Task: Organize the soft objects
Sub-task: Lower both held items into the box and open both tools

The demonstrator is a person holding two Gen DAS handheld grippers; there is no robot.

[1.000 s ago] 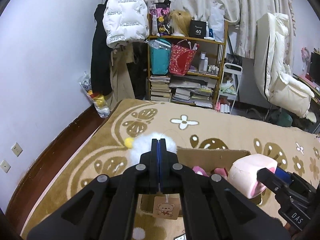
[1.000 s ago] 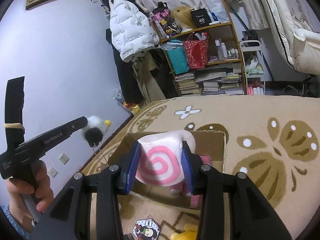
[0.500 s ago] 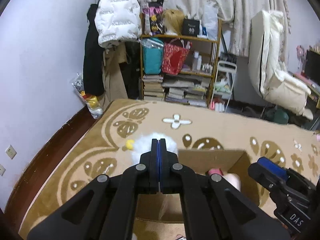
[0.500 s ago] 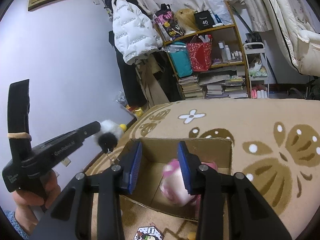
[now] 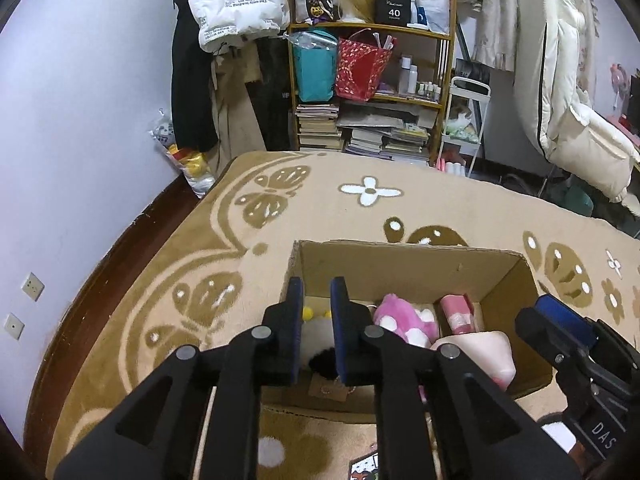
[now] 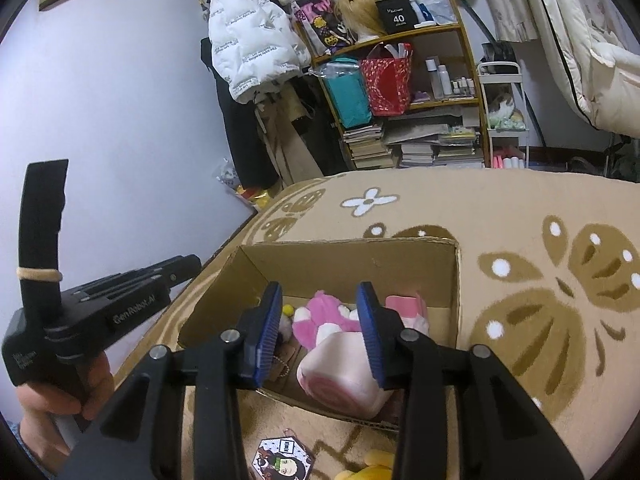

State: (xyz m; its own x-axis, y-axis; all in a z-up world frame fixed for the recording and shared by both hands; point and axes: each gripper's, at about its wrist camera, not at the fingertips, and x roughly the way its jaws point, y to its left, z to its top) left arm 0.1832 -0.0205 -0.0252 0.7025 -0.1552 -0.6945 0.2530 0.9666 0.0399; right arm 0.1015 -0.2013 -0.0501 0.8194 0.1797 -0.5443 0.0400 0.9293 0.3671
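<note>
An open cardboard box (image 5: 408, 260) (image 6: 352, 264) stands on the rug. In it lie a white-and-black fluffy toy (image 5: 318, 334) with a yellow beak, a pink-and-white plush (image 5: 404, 318) (image 6: 324, 320), a pink swirl-roll cushion (image 5: 480, 354) (image 6: 344, 376) and a small pink item (image 5: 458, 310). My left gripper (image 5: 317, 292) is open and empty just above the fluffy toy at the box's left end. My right gripper (image 6: 318, 300) is open and empty above the swirl cushion; it also shows in the left wrist view (image 5: 560, 320).
A beige patterned rug (image 5: 360, 200) covers the floor. A cluttered bookshelf (image 5: 372, 80) and hanging coats (image 5: 236, 4) line the far wall. A printed badge (image 6: 284, 456) and a yellow plush (image 6: 372, 468) lie on the rug in front of the box.
My right gripper opened and dropped the swirl cushion into the box. My left gripper moved over the box, opened and released the fluffy toy into it.
</note>
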